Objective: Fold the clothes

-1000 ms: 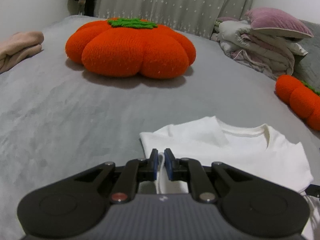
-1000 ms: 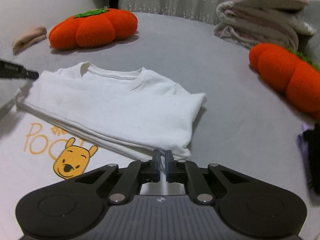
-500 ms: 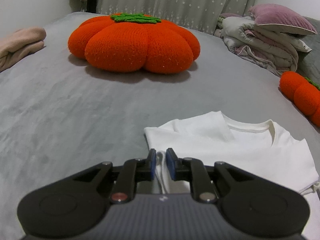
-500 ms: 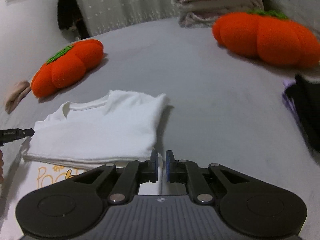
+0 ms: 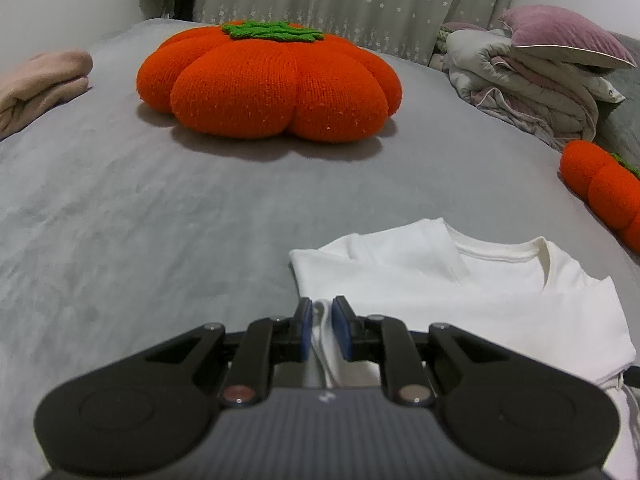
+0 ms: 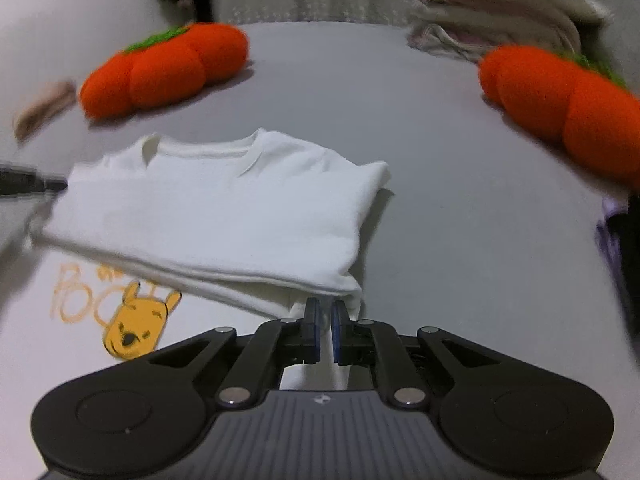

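Observation:
A white T-shirt lies on the grey bed cover, its collar end folded over the lower part. A yellow bear print shows on the layer underneath. My left gripper is shut on a fold of white fabric at the shirt's left edge. One of its dark fingers pokes in at the left of the right wrist view. My right gripper is shut at the near right corner of the shirt, with a thin strip of white cloth between its blue pads.
A big orange pumpkin cushion sits at the back of the bed, a second one at the right. Folded bedding with a mauve pillow is piled at the back right, a pink cloth at the left, dark clothing at the right edge.
The right wrist view swung away from the shirt half a second ago and has come back close over its corner. The left view shifted slightly; its jaws stand a touch wider on the fabric.

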### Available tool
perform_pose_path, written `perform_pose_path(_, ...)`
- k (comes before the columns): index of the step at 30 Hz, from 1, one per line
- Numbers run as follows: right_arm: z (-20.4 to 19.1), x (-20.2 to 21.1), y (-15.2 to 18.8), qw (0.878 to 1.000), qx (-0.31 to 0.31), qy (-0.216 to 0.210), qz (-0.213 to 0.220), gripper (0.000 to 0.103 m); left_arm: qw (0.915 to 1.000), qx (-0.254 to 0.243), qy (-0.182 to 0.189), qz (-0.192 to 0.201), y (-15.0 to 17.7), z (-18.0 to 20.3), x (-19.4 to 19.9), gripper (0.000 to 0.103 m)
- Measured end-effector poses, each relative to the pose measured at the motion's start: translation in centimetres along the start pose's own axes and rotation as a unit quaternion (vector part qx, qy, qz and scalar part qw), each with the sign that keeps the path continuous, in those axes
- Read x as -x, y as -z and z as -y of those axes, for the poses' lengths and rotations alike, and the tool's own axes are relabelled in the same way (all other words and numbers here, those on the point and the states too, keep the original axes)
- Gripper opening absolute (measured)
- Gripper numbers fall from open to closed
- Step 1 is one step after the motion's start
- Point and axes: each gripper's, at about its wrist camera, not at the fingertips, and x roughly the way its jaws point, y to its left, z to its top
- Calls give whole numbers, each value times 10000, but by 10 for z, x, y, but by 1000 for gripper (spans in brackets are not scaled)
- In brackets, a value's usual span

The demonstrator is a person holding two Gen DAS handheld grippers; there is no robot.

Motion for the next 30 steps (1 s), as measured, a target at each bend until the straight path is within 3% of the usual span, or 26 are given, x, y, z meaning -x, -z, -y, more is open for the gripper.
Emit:
perform_pose_path(6,-7,1,-2,9997,192,144,-9,9,10000,-73,-50,-5,2,1,-3,14)
perform_pose_path(10,20,20,-12,9981,-536,-128,289,9,10000,-87,-41,2,3,1,-3,14)
perform_pose_path(13,43,25,-15,9889,-1348,-276,558,13,9999,-115,-58,15,3,2,-2,14)
perform_pose_path(15,47,18,-13,9858,-1561,-309,541,13,9999,-120,-61,14,3,2,-2,14)
perform_pose_path(22,9,-3,-9,9971,-688,-200,273,17,10000,-42,-12,-18,1,-1,-2,14)
perform_pose_path(30,2,-7,-6,9978,-635,-48,207,17,9998,-141,-132,62,1,-1,-2,21)
